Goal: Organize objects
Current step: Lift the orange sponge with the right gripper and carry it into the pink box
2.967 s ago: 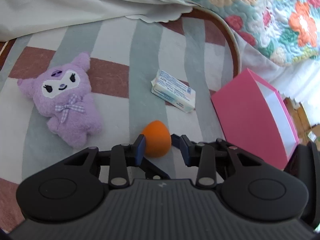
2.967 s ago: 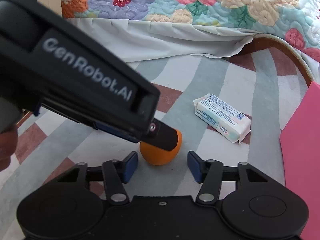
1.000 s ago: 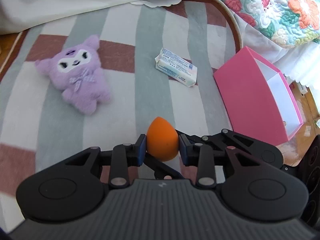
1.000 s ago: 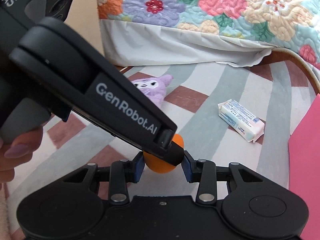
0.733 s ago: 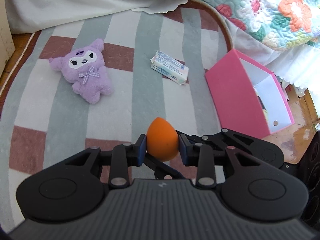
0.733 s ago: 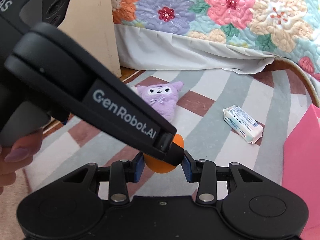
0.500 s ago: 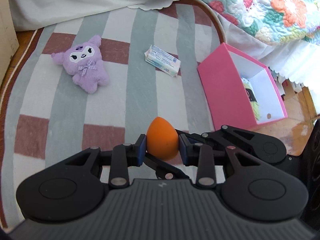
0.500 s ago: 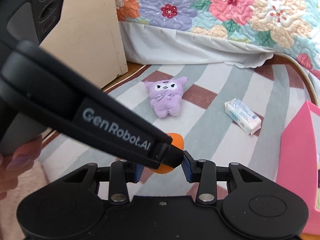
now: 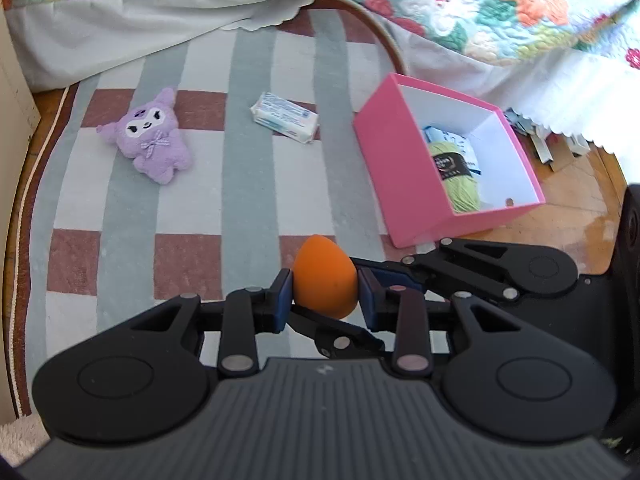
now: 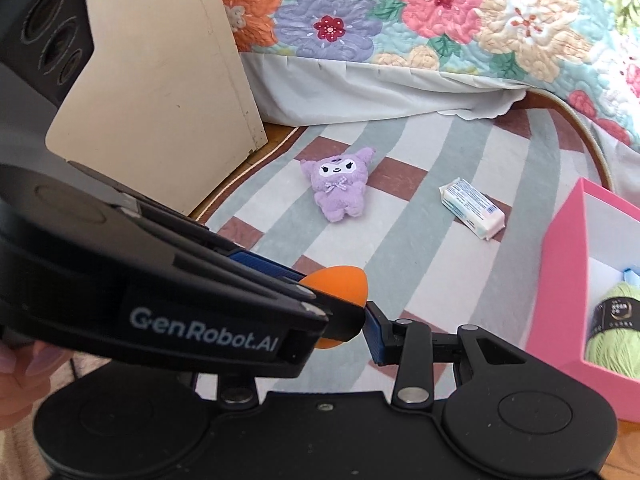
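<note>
An orange egg-shaped sponge (image 9: pixel 325 276) hangs above the striped rug (image 9: pixel 248 200), and my left gripper (image 9: pixel 325 300) is shut on it, blue pads on both sides. My right gripper (image 10: pixel 332 336) comes in from the side and is shut on the same sponge (image 10: pixel 340 284); its right pad touches the sponge, while its left finger is hidden behind the left gripper's body. On the rug lie a purple plush toy (image 9: pixel 150 144) and a white-blue packet (image 9: pixel 286 122). An open pink box (image 9: pixel 404 184) at the right holds a green yarn ball (image 9: pixel 460 184).
A bed with a floral quilt (image 9: pixel 480 8) and a white skirt borders the rug at the back and right. A cream cabinet (image 10: pixel 160 80) stands at the left. Bare wood floor with paper scraps (image 9: pixel 560 152) lies beyond the box. A hand (image 10: pixel 20 368) holds the left gripper.
Both grippers have risen together with the orange sponge between them. The rug's objects look smaller, and the inside of the pink box with the yarn has come into view.
</note>
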Demonstrator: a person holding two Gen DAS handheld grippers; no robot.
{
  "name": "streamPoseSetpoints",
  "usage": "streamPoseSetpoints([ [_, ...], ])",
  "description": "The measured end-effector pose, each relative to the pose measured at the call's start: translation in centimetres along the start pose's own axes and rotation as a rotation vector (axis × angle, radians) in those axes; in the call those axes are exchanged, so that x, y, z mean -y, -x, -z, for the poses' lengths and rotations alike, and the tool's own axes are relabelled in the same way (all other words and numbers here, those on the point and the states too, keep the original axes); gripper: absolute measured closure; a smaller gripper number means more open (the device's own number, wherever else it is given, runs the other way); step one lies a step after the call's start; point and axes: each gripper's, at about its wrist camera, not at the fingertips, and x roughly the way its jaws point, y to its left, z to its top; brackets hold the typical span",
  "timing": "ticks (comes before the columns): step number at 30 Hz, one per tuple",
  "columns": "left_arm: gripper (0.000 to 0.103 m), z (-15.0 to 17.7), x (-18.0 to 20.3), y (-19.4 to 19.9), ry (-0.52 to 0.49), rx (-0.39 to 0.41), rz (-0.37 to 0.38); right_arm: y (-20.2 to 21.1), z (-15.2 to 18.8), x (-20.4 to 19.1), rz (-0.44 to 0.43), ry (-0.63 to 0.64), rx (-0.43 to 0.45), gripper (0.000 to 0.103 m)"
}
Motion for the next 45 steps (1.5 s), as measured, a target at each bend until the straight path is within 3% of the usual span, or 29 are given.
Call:
streamPoseSetpoints([
  [19, 0.070, 0.2, 5.7, 3.5, -0.073, -0.042, 0.020, 6.3, 1.1, 1.1, -0.027, -0.027, 0.013, 0.059],
  [45, 0.070, -2.1, 12.6, 2.8, -0.164, -0.051, 0.051, 11.0, 1.6, 5.8, 0.035, -0.053, 0.051, 0.058],
])
